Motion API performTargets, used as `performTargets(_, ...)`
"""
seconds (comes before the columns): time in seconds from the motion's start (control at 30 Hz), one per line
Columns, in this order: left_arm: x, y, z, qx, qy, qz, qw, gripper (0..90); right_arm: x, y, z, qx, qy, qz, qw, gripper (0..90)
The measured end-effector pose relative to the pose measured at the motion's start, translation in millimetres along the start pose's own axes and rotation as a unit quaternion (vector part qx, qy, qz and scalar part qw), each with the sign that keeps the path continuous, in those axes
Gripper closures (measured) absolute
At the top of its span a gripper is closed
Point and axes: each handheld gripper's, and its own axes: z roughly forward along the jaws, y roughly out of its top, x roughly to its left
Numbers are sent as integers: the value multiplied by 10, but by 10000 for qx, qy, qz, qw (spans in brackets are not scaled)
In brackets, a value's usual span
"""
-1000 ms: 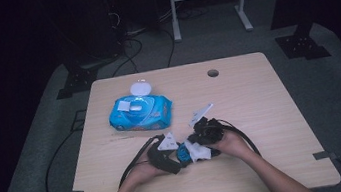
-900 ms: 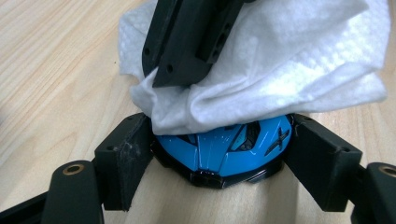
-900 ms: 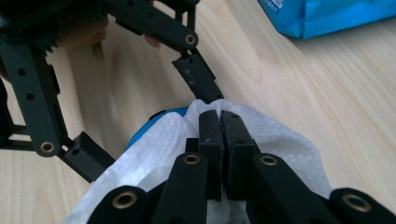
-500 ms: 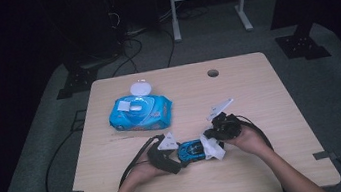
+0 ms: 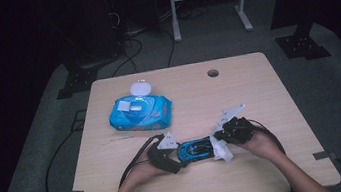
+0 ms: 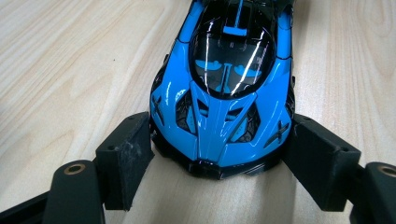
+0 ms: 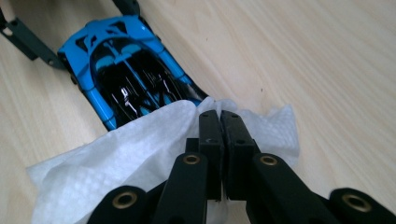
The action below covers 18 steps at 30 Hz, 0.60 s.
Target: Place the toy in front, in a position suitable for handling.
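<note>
My right gripper (image 7: 219,116) is clamped on a white wipe (image 7: 116,163), jaws together with the sheet pinched between the pads. Wipe is draped over one end of the blue toy car (image 7: 126,65), at about 10 o'clock from the fingertips in the right gripper view.

My left gripper (image 6: 219,149) is holding the car (image 6: 224,88) by its other end, a pad on each flank, jaws part way apart around the body. Car sits flat on the table (image 5: 259,93), near the front edge, between my hands.

Wipes pack (image 5: 140,113) is at 11 o'clock from the car in the high view, lid flipped open.

My read on progress: wipe pulled, car pinned, wiping underway at one end. Roof and the end in my left gripper look untouched. Can't judge cleanliness.
</note>
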Motion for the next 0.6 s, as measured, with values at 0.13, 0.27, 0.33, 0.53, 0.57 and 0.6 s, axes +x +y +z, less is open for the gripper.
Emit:
performTargets(0.13,4,-6,-4,-1,-1,8,10000,253,31,-10,-8,-21,116,4,9999,871)
performTargets(0.27,7,-10,-2,-44,-16,13,10000,269,11,-43,-73,139,362,-39,9992,871)
performTargets(0.33,8,-9,-1,-44,-19,8,10000,269,10,-27,-54,104,312,-34,9995,871)
performTargets(0.53,1,-8,-3,-41,6,14,10000,271,40,70,61,47,299,-114,9995,871)
performTargets(0.57,3,-10,-2,-48,0,16,10000,271,36,62,34,37,310,-107,9995,871)
performTargets(0.6,6,-11,-2,-52,-7,6,10000,271,26,48,-8,6,332,-97,9994,871)
